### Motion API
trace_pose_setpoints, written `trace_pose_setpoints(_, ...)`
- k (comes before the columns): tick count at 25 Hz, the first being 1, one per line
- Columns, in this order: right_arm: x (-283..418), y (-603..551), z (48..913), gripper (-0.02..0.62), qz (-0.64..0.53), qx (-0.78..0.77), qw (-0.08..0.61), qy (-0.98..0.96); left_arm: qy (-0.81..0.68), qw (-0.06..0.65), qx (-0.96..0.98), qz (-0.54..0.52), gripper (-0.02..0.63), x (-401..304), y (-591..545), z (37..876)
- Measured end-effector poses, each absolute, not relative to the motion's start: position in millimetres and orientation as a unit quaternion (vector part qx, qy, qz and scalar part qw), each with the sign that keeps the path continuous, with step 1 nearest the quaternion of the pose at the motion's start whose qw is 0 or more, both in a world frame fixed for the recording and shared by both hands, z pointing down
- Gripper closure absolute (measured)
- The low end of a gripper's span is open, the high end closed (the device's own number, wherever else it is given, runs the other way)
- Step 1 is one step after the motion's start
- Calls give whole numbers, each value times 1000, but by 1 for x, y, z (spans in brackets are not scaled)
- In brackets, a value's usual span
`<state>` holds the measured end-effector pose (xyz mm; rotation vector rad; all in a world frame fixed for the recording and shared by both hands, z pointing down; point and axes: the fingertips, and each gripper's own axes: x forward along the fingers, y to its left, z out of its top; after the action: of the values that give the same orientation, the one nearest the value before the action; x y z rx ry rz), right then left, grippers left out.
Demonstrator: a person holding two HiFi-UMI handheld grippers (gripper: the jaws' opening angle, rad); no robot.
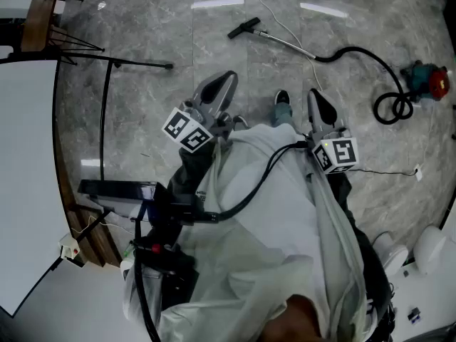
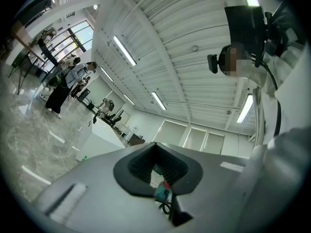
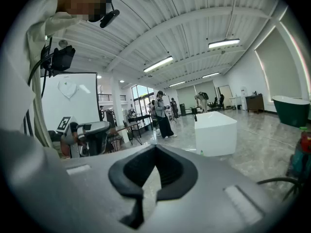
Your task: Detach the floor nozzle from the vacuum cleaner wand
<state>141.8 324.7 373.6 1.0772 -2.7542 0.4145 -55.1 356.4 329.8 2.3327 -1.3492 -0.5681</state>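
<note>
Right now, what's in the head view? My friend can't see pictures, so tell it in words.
Seen from above, a person in a pale coat holds a shut, empty left gripper and right gripper over a grey marble floor. Ahead lies the vacuum cleaner, its floor nozzle attached to the wand.

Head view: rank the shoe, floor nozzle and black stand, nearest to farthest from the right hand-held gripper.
1. Shoe, just left of the right hand-held gripper.
2. Floor nozzle, farther up, centre.
3. Black stand, far left.
</note>
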Motion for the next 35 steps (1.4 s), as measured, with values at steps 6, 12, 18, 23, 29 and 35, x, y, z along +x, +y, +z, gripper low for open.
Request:
trace_pose_setpoints(6,133,323,377,597,133,346,84,-925,-477,172,841,-187,604,-50,356,325)
trace_pose_setpoints(12,124,324,381,597,137,335,89,-928,-481,178,837,-188,604,-53,361,328)
trace_pose_setpoints(18,121,322,387,597,156,340,90,-923,-483,196,832,-191,604,-55,366,336)
trace_pose_setpoints(23,128,327,401,597,168,349,97,-917,-487,213,823,-199,604,-58,372,350)
trace_pose_setpoints(29,110,356,401,597,175,360,112,-909,-478,237,820,-207,604,-80,395,354)
trace_pose_setpoints(35,101,354,409,597,172,357,121,-910,-477,265,812,-209,604,-80,397,373)
